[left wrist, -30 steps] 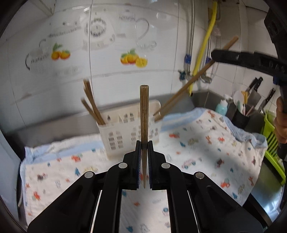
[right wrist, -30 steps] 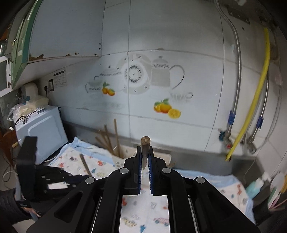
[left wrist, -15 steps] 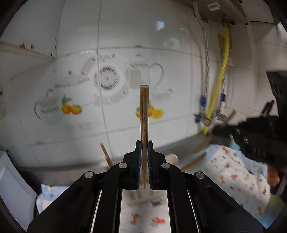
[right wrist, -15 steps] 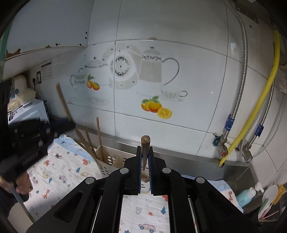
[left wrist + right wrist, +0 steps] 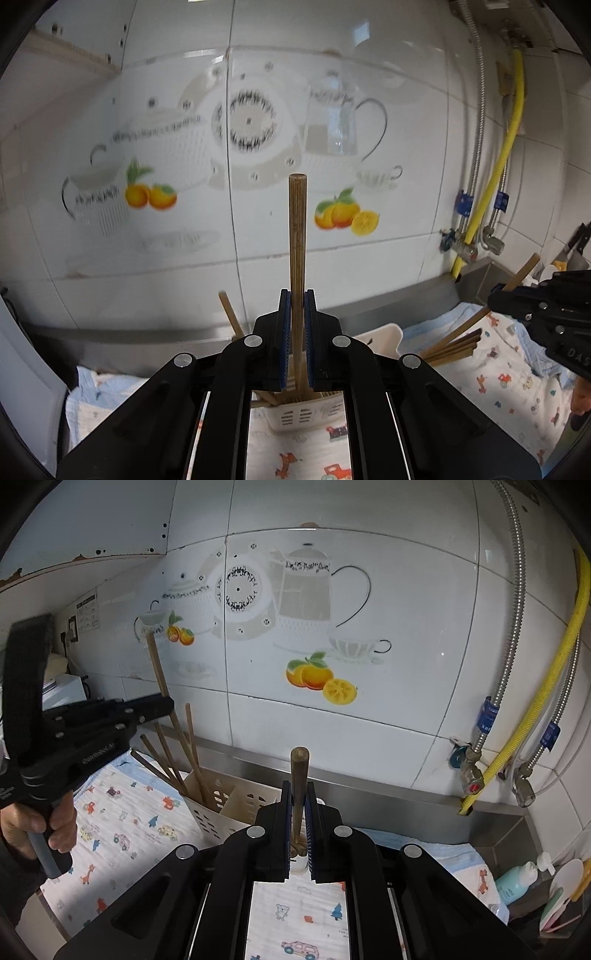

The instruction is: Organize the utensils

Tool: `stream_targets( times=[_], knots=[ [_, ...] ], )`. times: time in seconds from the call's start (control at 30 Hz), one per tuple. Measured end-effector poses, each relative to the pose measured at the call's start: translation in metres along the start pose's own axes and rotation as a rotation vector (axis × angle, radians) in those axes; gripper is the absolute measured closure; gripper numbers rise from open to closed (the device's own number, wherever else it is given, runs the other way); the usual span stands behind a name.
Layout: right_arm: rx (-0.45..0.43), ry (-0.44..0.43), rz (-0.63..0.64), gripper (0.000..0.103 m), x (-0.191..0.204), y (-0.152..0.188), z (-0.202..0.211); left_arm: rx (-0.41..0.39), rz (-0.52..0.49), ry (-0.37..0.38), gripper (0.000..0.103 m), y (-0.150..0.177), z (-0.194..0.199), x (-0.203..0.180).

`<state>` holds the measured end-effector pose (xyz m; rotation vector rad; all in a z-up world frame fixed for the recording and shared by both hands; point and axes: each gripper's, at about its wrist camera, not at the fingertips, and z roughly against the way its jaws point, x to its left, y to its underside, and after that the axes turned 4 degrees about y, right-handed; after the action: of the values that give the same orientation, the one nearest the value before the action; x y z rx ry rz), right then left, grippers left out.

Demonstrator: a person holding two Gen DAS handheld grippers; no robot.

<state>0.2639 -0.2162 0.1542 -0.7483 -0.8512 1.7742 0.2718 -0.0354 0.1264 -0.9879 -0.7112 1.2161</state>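
Between the left gripper's (image 5: pixel 295 339) fingers (image 5: pixel 284 343), the lower end of the held chopstick (image 5: pixel 297 236) is hidden by the pads. The white utensil holder (image 5: pixel 380 334) beyond the fingers is mostly covered by them. Right of the fingers, the right gripper (image 5: pixel 496 300) is cut off by the picture's edge. The wall decal (image 5: pixel 243 125) above the fingers is blurred. In the right wrist view, the held chopstick (image 5: pixel 299 775) disappears between the fingers (image 5: pixel 284 830).
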Motion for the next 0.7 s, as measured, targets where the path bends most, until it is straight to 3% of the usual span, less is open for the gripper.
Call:
stream_targets(
  times=[0.3,0.7],
  knots=[
    [0.022,0.002,0.002,0.096,0.002,0.002,-0.013,0.044,0.022,0.006,0.096,0.011,-0.012,0.008],
    [0.023,0.011,-0.018,0.095,0.0,0.002,-0.014,0.03,0.031,0.006,0.094,0.011,0.0,0.012]
  ],
)
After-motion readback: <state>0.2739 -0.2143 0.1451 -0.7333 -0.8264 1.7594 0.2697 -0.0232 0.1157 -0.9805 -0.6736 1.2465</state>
